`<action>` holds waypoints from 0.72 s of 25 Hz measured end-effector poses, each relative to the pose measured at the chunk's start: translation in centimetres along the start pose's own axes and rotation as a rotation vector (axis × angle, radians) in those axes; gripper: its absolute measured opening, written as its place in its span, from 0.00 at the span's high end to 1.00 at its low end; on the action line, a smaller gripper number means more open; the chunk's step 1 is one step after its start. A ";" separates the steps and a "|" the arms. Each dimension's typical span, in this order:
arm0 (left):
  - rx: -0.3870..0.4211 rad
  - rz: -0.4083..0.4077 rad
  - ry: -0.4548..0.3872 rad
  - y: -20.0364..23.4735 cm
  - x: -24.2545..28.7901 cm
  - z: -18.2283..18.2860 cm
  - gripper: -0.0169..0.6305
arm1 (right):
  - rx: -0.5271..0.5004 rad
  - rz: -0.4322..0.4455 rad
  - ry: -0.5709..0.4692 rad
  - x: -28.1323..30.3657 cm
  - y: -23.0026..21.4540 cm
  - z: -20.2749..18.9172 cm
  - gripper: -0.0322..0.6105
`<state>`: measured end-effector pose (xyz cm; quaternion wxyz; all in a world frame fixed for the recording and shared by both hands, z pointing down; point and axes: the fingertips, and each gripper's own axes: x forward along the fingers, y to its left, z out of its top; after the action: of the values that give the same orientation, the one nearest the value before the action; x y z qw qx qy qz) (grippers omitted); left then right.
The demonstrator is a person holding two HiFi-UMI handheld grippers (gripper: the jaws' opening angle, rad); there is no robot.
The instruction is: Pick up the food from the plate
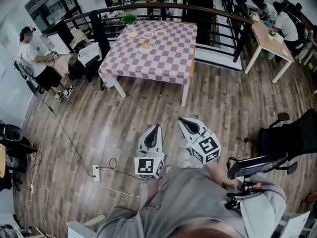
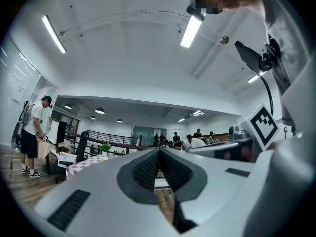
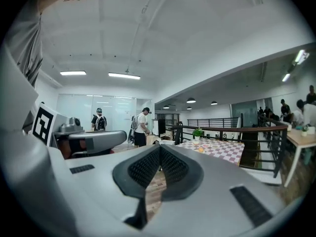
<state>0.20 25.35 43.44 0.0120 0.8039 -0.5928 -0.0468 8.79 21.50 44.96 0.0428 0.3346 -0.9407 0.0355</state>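
Observation:
A table with a pink-and-white checked cloth (image 1: 153, 53) stands far ahead across the wooden floor. On its far part sit small plates with food: an orange piece (image 1: 145, 46), a yellow one (image 1: 133, 34), a pink one (image 1: 147, 35) and a pale one (image 1: 160, 33). My left gripper (image 1: 156, 128) and right gripper (image 1: 184, 121) are held close to my body, well short of the table, both shut with nothing between the jaws. In the right gripper view the table (image 3: 217, 147) shows small at the right, with the orange food (image 3: 201, 150) on it.
A black railing (image 1: 148, 9) curves behind the table. A person (image 1: 37, 63) stands at the left by boxes. A white power strip (image 1: 96, 171) and cable lie on the floor at my left. A black chair (image 1: 290, 138) is at my right. A wooden desk (image 1: 267, 38) with seated people stands at the far right.

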 end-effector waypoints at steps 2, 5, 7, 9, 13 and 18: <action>-0.006 0.004 -0.002 0.5 -0.3 -0.1 0.97 | 0.016 -0.019 -0.004 0.3 -0.2 -0.1 0.93; -0.018 -0.001 -0.010 1.3 -0.8 -0.4 0.97 | 0.007 -0.063 0.012 0.7 -0.5 -0.6 0.93; -0.022 -0.013 -0.014 1.9 -1.0 -0.8 0.97 | 0.006 -0.082 0.013 0.8 -0.4 -0.7 0.93; -0.026 -0.031 -0.009 2.2 -0.8 -1.4 0.97 | 0.008 -0.097 0.020 0.8 -0.2 -1.0 0.93; -0.018 -0.062 -0.022 1.9 -0.5 -1.1 0.97 | -0.020 -0.104 0.016 0.9 0.2 -0.7 0.93; 0.009 -0.067 -0.063 2.6 0.5 0.9 0.97 | -0.039 -0.107 -0.022 2.4 -0.5 1.4 0.93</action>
<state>-2.23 24.11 42.73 -0.0117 0.8215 -0.5659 -0.0697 7.14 19.46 43.89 0.0407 0.3838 -0.9225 0.0111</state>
